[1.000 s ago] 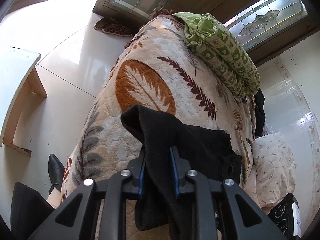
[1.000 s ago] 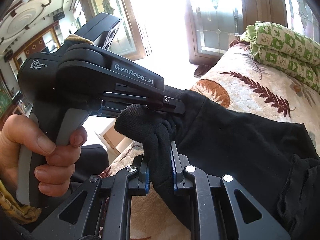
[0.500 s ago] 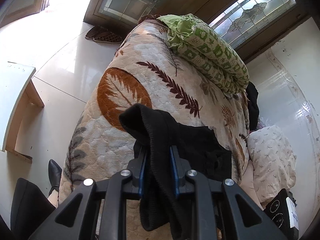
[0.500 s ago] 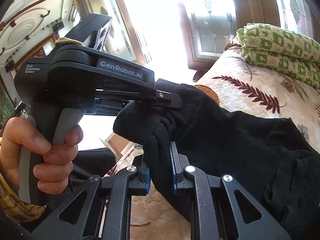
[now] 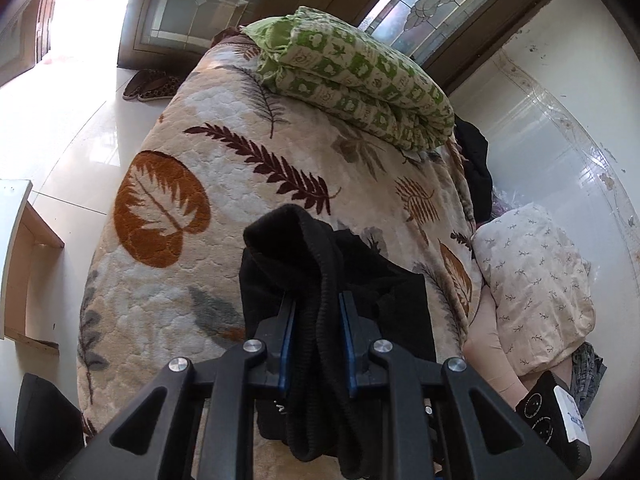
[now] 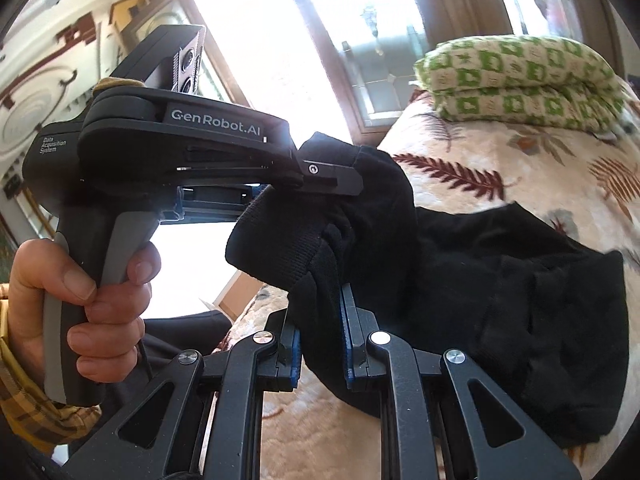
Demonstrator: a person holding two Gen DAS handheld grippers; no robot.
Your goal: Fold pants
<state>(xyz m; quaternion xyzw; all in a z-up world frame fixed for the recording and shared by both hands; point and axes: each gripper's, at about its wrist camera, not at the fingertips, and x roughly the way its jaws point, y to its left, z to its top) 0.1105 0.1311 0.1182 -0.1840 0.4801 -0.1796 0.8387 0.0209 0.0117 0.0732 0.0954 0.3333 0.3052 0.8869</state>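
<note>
The black pants (image 5: pixel 316 280) lie partly on a leaf-patterned bed blanket (image 5: pixel 248 184). My left gripper (image 5: pixel 317 312) is shut on a bunched ribbed edge of the pants and holds it above the blanket. My right gripper (image 6: pixel 320 312) is shut on a neighbouring part of the same edge of the pants (image 6: pixel 480 288). The rest of the pants hangs down to the right onto the blanket (image 6: pixel 500 168). The left gripper's body (image 6: pixel 192 152) shows in the right wrist view, held by a hand, its tip buried in the cloth.
A folded green patterned quilt (image 5: pixel 352 80) lies at the bed's far end. A white pillow (image 5: pixel 536 288) and dark clothes (image 5: pixel 476 160) lie along the right side by the wall. Slippers (image 5: pixel 148 84) sit on the floor; a wooden shelf (image 5: pixel 20 264) stands at left.
Both grippers have carried the held pants edge forward along the bed toward the green quilt. Both grips have stayed shut.
</note>
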